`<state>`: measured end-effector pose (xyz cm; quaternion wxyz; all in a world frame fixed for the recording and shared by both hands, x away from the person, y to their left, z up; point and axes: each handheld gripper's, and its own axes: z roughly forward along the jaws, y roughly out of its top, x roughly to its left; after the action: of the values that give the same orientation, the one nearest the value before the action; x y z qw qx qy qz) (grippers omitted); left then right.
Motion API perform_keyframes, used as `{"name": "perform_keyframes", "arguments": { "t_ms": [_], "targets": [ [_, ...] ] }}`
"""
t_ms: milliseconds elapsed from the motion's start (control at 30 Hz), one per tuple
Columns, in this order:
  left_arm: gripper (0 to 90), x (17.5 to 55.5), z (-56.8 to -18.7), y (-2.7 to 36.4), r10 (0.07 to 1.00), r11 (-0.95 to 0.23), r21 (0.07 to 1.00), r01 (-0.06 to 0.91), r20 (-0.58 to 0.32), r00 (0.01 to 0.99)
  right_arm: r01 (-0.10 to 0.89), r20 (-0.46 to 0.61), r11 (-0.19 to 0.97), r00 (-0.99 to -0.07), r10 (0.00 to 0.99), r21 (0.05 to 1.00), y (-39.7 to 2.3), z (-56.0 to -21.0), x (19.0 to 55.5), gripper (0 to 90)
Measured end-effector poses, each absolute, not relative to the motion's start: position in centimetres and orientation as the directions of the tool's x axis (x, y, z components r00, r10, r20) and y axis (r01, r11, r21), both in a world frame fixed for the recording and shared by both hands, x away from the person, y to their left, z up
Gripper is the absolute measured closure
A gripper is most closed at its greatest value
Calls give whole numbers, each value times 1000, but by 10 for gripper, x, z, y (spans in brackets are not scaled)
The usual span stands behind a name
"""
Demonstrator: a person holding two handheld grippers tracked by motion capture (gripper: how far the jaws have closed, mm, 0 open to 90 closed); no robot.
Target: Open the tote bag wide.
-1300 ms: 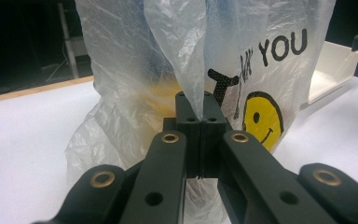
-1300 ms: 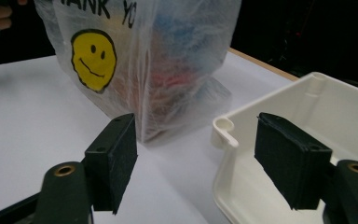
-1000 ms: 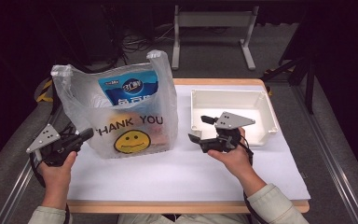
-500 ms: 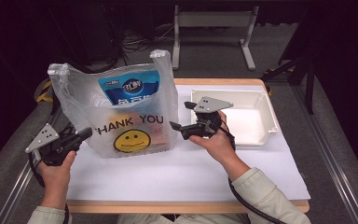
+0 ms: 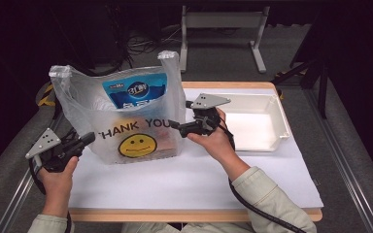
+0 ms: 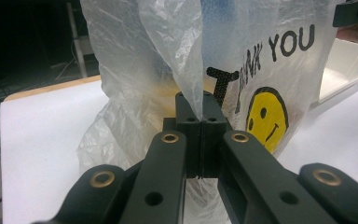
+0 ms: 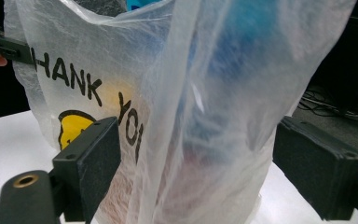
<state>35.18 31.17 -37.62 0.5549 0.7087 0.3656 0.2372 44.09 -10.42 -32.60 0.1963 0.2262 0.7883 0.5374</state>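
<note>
Straddling bag (image 7: 205,116) edge, right claw (image 7: 196,163)

Bag (image 5: 126,121): thin translucent plastic, crinkled, slightly glossy. Tray (image 5: 272,141): smooth white plastic, faint sheen. Surface (image 5: 184,179): matt white sheet, wood edge. Left gripper (image 6: 200,112) jaws: matt black plastic, brass-coloured rivets.

High view looks down; both tongs views closely face the shared bag (image 5: 126,116)

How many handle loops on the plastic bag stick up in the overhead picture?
2. On the translucent white plastic bag printed THANK YOU, one handle loop stands at its upper left corner and the other handle loop at its upper right.
</note>
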Motion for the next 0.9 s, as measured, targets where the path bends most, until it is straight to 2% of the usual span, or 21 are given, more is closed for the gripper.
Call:
{"name": "perform_keyframes", "arguments": {
  "t_ms": [100,167,367,433,567,900],
  "targets": [
    [898,352,-376,310,782,-125,958,257,-64,620,153,-75,342,-819,569,927,-100,-326,444,210],
    [897,352,-377,309,784,-127,958,256,-61,618,156,-81,359,-820,566,920,-98,-327,445,317],
    [893,351,-377,310,788,-121,960,253,-62,612,175,-75,371,-819,569,912,-99,-328,448,745],
    [893,351,-377,310,790,-122,960,252,-60,611,169,-84,379,-820,567,910,-100,-329,447,831],
    [892,351,-378,310,792,-123,959,254,-59,608,176,-74,373,-821,567,911,-102,-332,447,883],
    [879,356,-383,310,793,-128,952,277,-69,605,190,-58,351,-806,589,917,-109,-339,451,890]
  ]
}}
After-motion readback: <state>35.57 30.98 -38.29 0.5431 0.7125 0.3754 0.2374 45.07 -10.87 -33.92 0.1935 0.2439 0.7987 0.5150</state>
